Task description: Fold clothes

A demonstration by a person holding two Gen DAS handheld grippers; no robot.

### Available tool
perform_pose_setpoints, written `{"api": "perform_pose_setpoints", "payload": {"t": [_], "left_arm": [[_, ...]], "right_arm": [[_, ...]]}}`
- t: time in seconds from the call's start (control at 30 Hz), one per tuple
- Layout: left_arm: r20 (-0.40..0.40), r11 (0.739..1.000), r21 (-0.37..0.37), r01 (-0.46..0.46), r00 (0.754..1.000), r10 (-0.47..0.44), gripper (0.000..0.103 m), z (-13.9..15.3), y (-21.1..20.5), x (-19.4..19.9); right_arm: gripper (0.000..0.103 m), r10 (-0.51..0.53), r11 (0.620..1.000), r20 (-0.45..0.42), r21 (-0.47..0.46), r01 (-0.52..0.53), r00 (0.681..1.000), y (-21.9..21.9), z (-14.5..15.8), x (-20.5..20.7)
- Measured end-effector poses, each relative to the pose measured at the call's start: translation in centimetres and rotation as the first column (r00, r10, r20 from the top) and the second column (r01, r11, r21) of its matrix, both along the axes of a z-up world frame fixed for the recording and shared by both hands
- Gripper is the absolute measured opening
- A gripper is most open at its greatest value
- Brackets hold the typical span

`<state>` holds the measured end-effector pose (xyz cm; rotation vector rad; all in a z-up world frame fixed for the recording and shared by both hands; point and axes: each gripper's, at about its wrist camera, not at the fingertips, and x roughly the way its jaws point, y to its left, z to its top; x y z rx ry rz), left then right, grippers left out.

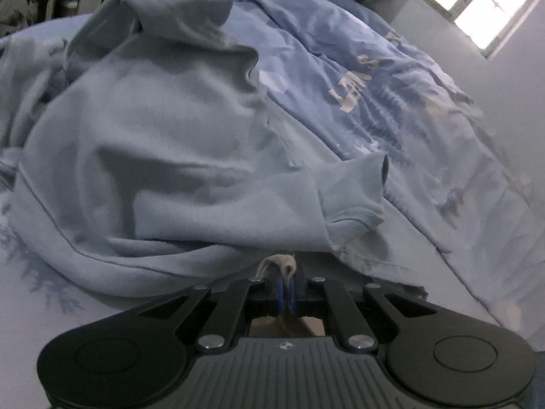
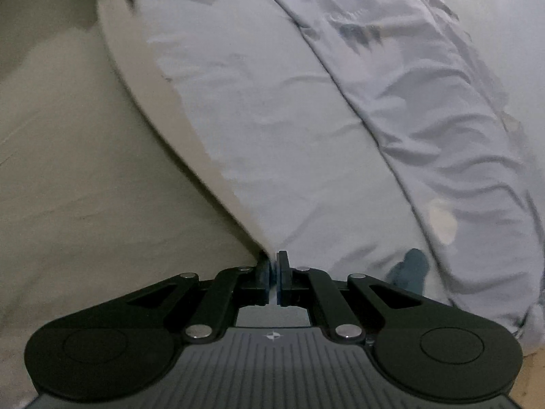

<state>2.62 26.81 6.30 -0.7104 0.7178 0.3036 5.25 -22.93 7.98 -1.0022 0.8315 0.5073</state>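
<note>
A pale blue-grey sweatshirt (image 1: pixel 143 143) lies bunched on the bed, one sleeve with a ribbed cuff (image 1: pixel 357 204) folded across its near edge. My left gripper (image 1: pixel 287 283) is shut on a pinch of the sweatshirt's near hem, fabric showing between the blue pads. In the right wrist view, my right gripper (image 2: pixel 274 272) is shut, its jaws nearly touching, at the edge of a pale fabric sheet (image 2: pixel 68 170) that fills the left side. I cannot tell whether it pinches that fabric.
The bed carries a light blue sheet (image 2: pixel 272 136) and a rumpled blue printed duvet (image 1: pixel 391 95) to the right. A bright window (image 1: pixel 483 3) is at the far right wall. Hanging items stand behind the bed at far left.
</note>
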Motion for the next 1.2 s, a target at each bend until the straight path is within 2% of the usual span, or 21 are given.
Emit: {"api": "perform_pose_setpoints", "payload": {"t": [0.17,0.2,0.27,0.3,0.33,0.4,0.47,0.5,0.53,0.63,0.7,0.87,0.93,1.03,1.13,1.2], "left_arm": [[0.059,1.0,-0.018,-0.004,0.998,0.005,0.003,-1.5,0.7,-0.1],[0.074,1.0,-0.021,-0.003,0.997,0.005,0.007,-1.7,0.9,-0.3],[0.103,1.0,-0.02,-0.005,0.995,0.008,0.008,-2.1,1.1,-0.7],[0.116,1.0,-0.02,-0.002,0.993,0.004,0.009,-2.3,1.1,-0.8],[0.122,1.0,-0.005,0.004,0.993,-0.004,0.01,-2.4,1.0,-0.9],[0.141,1.0,0.027,0.016,0.99,-0.02,0.012,-2.3,0.8,-1.2],[0.168,0.998,0.051,0.028,0.985,-0.037,0.022,-2.1,0.6,-1.7],[0.191,0.998,0.058,0.031,0.981,-0.042,0.038,-1.8,0.4,-2.0],[0.225,0.996,0.082,0.025,0.973,-0.043,0.061,-1.4,0.2,-2.4],[0.301,0.988,0.151,0.007,0.952,-0.053,0.085,0.1,-0.4,-3.8],[0.324,0.982,0.186,0.013,0.943,-0.074,0.093,0.9,-0.9,-4.5],[0.33,0.973,0.197,0.121,0.927,-0.181,0.093,1.5,-3.7,-7.0],[0.333,0.955,0.234,0.184,0.908,-0.256,0.093,1.2,-5.6,-8.3],[0.329,0.913,0.301,0.277,0.868,-0.371,0.094,0.5,-8.6,-10.2],[0.297,0.861,0.356,0.364,0.829,-0.474,0.094,-1.2,-10.9,-10.9],[0.262,0.832,0.38,0.405,0.815,-0.517,0.094,-2.4,-12.1,-10.9]], "right_arm": [[0.002,-0.096,0.99,0.013,0.105,0.094,0.995,-1.1,-0.7,1.4],[0.003,-0.129,0.983,0.015,0.137,0.126,0.992,-1.4,-0.7,1.7],[0.025,-0.207,0.96,0.018,0.198,0.199,0.978,-2.2,-0.7,2.2],[0.031,-0.247,0.947,0.014,0.215,0.239,0.969,-2.5,-0.8,2.5],[0.034,-0.288,0.932,0.011,0.232,0.277,0.958,-2.9,-0.9,2.7],[0.034,-0.38,0.903,0.046,0.234,0.36,0.924,-3.7,-1.3,2.8],[0.034,-0.465,0.871,0.088,0.223,0.437,0.881,-4.4,-1.3,2.8],[0.034,-0.478,0.862,0.089,0.241,0.446,0.874,-4.8,-1.0,2.5],[0.034,-0.481,0.856,0.092,0.262,0.445,0.872,-5.0,-0.5,2.0],[0.035,-0.455,0.855,0.082,0.319,0.409,0.887,-4.2,1.0,-0.1],[0.037,-0.397,0.876,0.09,0.335,0.348,0.913,-2.3,1.7,-1.9],[0.037,-0.18,0.927,0.096,0.349,0.136,0.979,4.9,1.8,-5.6],[0.037,-0.101,0.944,0.094,0.323,0.066,0.99,7.7,1.3,-6.1],[0.04,0.019,0.973,0.107,0.228,-0.043,0.994,11.6,-0.2,-6.5],[0.048,0.102,0.981,0.102,0.156,-0.117,0.99,14.0,-1.2,-6.2],[0.051,0.155,0.982,0.091,0.095,-0.164,0.984,15.4,-1.9,-5.9]]}}
